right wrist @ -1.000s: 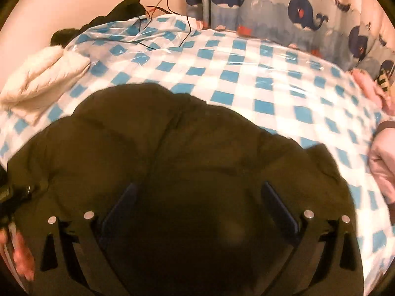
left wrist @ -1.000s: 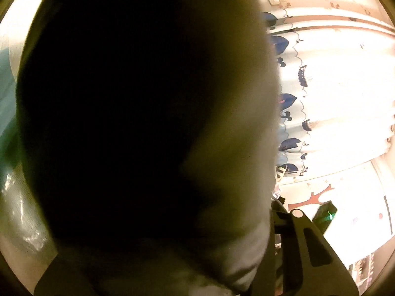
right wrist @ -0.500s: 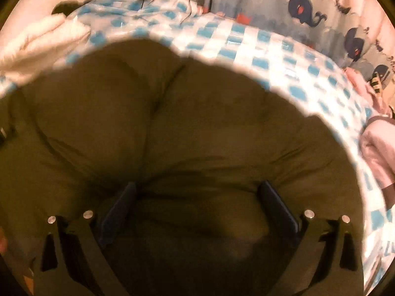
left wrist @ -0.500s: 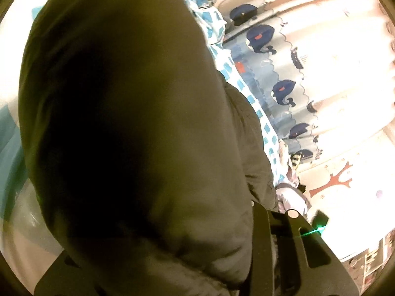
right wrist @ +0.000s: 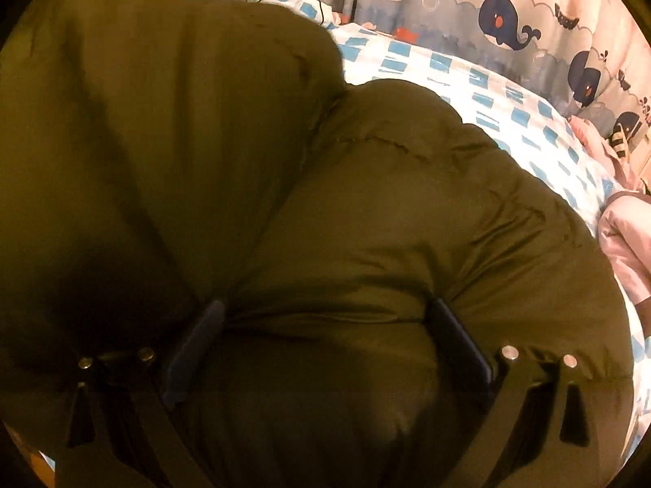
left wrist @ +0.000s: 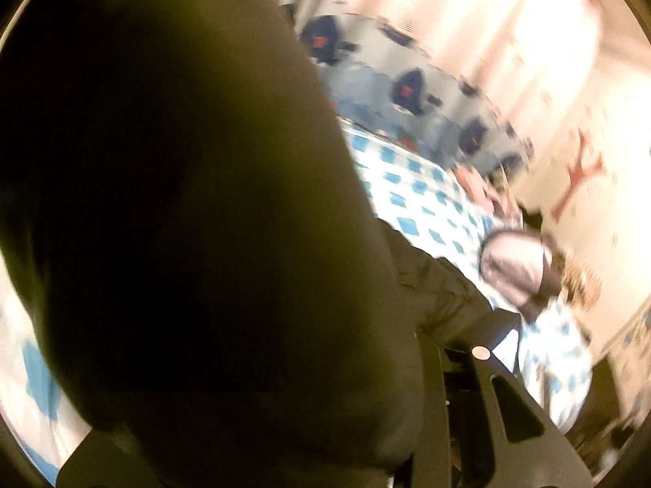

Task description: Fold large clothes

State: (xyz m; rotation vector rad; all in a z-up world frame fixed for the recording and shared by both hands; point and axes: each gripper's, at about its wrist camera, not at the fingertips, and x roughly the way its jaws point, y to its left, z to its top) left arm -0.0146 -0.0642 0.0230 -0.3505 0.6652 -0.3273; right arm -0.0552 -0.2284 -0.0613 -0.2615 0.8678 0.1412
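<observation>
Checked bedspread (right wrist: 480, 93) mostly hidden, olive jacket (right wrist: 366, 211) clasped by both tools, left view blurred

A: Any legible text, label, brand or number in either wrist view?
B: None. Whale curtain (right wrist: 508, 20) carries pictures only; left view too blurred to read.

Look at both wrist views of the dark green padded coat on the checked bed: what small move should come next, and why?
Probably carry the flap in the left gripper across and lay it over the coat. That gripper has a thick fold filling its view, while the right gripper pins a bulge between its pads, anchoring the rest on the checked sheet.
</observation>
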